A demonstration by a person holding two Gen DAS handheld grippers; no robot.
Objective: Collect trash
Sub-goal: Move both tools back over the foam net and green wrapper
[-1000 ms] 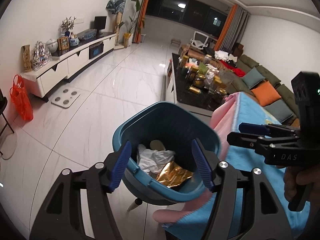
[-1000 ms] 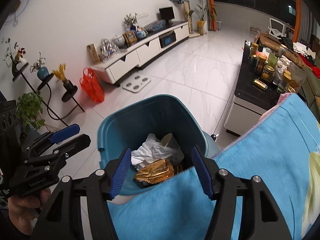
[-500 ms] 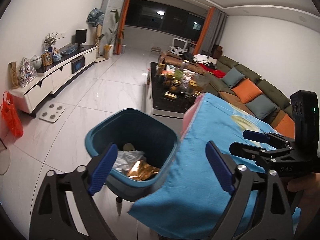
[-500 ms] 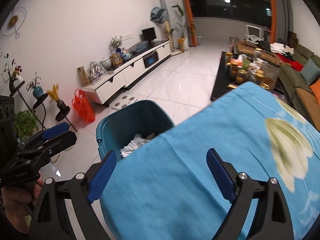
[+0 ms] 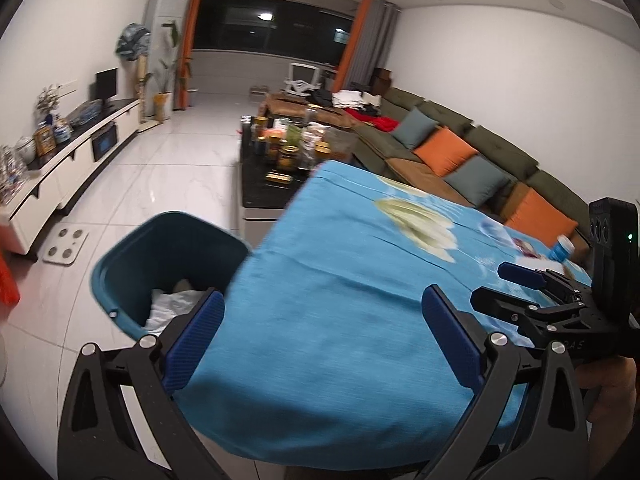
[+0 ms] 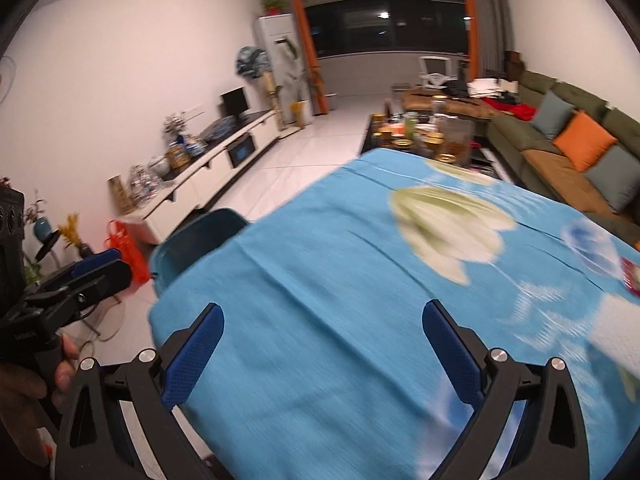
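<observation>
1. The dark teal plastic trash bin (image 5: pixel 160 264) stands on the white tiled floor (image 5: pixel 168 184), touching the desk's left edge; crumpled white paper (image 5: pixel 170 308) lies inside.
2. The left hand-held gripper (image 5: pixel 322 336) has its blue-padded fingers spread apart, empty, over the desk's near corner.
3. The right hand-held gripper (image 6: pixel 322 348) is likewise spread apart and empty.
4. The desk wears a bright blue cloth with pale flower print (image 6: pixel 360 280).
5. A small blue-and-white cup (image 5: pixel 562 247) stands at its far right.
</observation>
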